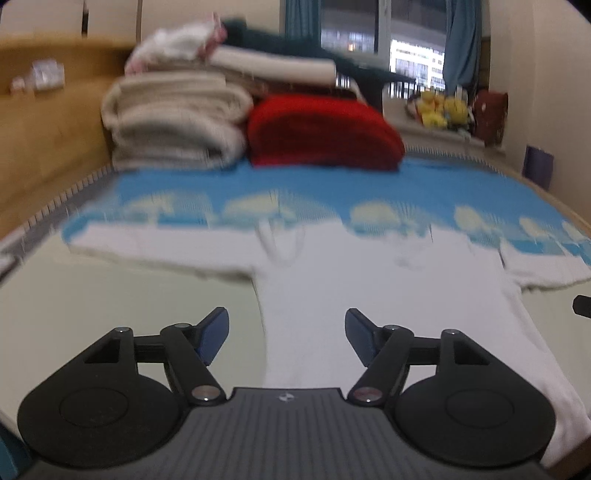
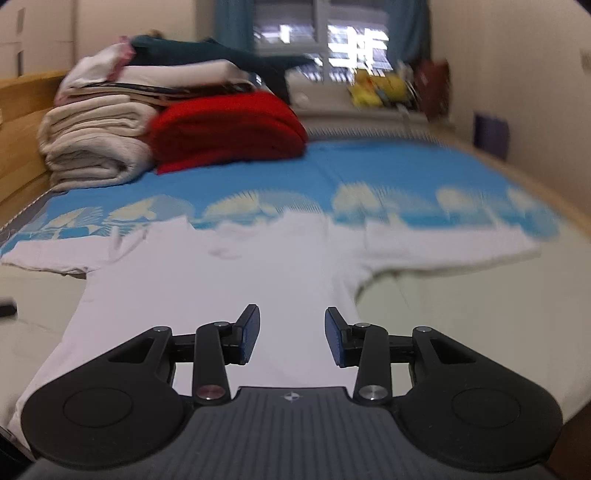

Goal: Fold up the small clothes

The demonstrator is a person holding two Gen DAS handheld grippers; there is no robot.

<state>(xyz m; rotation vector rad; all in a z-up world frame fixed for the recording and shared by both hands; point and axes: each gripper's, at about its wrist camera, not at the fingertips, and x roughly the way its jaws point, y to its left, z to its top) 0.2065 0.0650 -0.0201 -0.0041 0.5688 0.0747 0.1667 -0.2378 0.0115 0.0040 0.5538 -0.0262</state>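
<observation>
A small white long-sleeved top [image 1: 369,280] lies flat on the bed with both sleeves spread out to the sides; it also shows in the right wrist view [image 2: 229,284]. My left gripper [image 1: 286,317] is open and empty, hovering over the garment's lower left edge. My right gripper [image 2: 291,314] is open and empty, over the lower right part of the garment's body. Both views are blurred.
A blue patterned sheet [image 1: 332,184] covers the bed beyond the garment. At the far end sit a folded red blanket [image 1: 321,129] and a stack of beige blankets and clothes [image 1: 173,122]. A wooden headboard [image 1: 51,122] stands left, a window [image 1: 369,33] behind, a wall right.
</observation>
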